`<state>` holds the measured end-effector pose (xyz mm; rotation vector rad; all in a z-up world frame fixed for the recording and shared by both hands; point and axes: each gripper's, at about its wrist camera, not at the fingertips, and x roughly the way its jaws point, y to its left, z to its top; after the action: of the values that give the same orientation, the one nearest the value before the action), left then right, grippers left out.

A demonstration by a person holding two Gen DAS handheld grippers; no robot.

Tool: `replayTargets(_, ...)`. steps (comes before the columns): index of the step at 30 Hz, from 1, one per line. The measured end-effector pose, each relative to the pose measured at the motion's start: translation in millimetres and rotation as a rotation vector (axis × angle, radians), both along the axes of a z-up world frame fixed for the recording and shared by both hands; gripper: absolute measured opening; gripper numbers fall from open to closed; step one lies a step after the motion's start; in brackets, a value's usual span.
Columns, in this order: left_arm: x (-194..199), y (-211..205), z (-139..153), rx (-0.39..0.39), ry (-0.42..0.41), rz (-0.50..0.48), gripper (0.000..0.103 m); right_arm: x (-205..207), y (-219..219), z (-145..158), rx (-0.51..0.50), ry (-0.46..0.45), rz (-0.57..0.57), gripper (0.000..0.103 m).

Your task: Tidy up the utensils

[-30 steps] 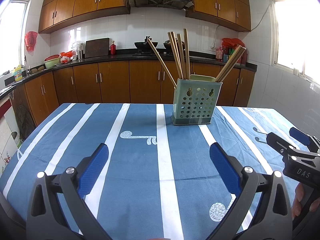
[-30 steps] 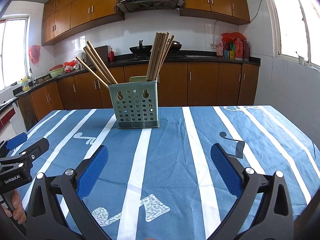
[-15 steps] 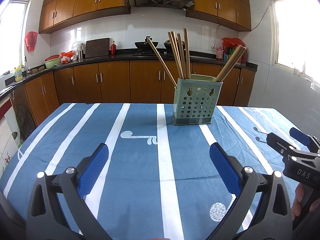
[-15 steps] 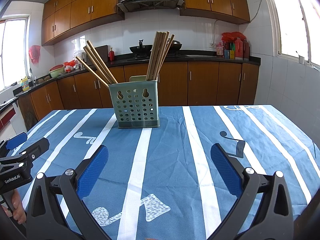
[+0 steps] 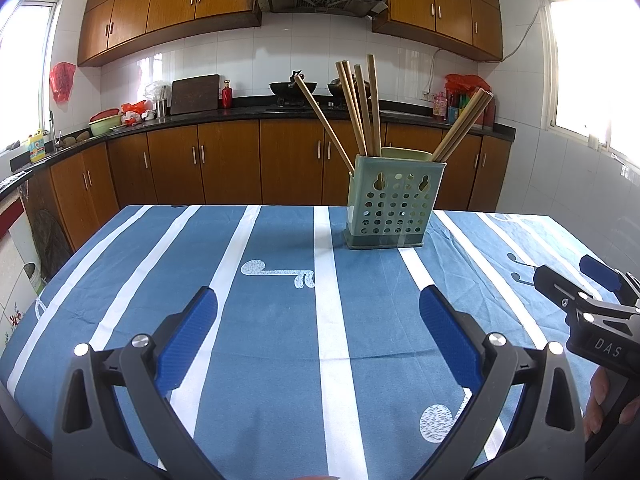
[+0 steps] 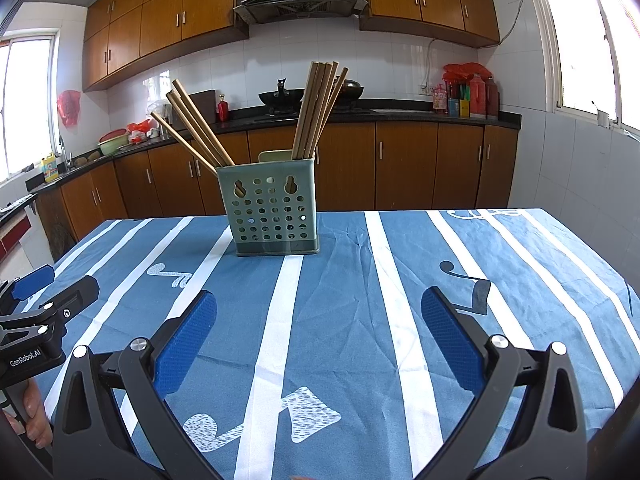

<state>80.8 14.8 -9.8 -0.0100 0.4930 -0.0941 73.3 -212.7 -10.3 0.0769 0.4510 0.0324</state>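
Left wrist view: left gripper at 6 o'clock, black frame with blue-padded fingers spread wide, released, grasping nothing, poised over blue white-striped tablecloth. Pale green perforated plastic utensil holder upright on tablecloth at 1 o'clock, well apart from both grippers. Wooden chopsticks inside holder in two groups: one leaning toward 11 o'clock and near vertical, one leaning toward 1 o'clock. Right gripper at 3 o'clock, seen side-on, lettered "DAS", held by a hand at 4 o'clock.

Right wrist view: left gripper at 9 o'clock, lettered "GenRobot.AI", with a hand at 8 o'clock. Utensil holder at 12 o'clock on tablecloth, chopsticks fanned toward 10 o'clock and 12 o'clock. Right gripper at 6 o'clock, blue-padded fingers spread wide, released, empty. No chopsticks visible on tablecloth. Brown wooden cabinets and black countertop behind table.
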Motion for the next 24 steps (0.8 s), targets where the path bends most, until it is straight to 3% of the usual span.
replayTargets(24, -0.9, -0.3, -1.5, 0.002, 0.002, -0.003, 0.099, 0.1, -0.8, 0.1, 0.001, 0.002, -0.001, 0.101)
